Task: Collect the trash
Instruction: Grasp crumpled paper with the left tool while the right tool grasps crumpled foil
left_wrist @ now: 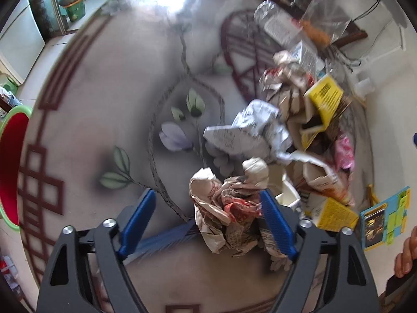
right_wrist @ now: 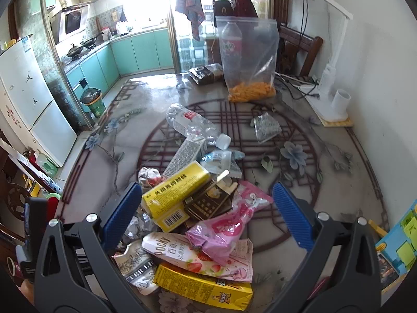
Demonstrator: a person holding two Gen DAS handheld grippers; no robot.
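Crumpled paper wad (left_wrist: 229,208) is lying on the counter (left_wrist: 104,130) between the left gripper (left_wrist: 208,206)'s spread-apart fingers, touching the five-o'clock one. Likely light, soft, compressible; pinch its middle. Right gripper (right_wrist: 208,208) is gaping over wrappers (right_wrist: 226,224).

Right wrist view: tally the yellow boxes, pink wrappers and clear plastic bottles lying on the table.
Yellow boxes: 2, one upper and one lower
Pink wrappers: 1
Clear plastic bottles lying down: 1
Total: 4
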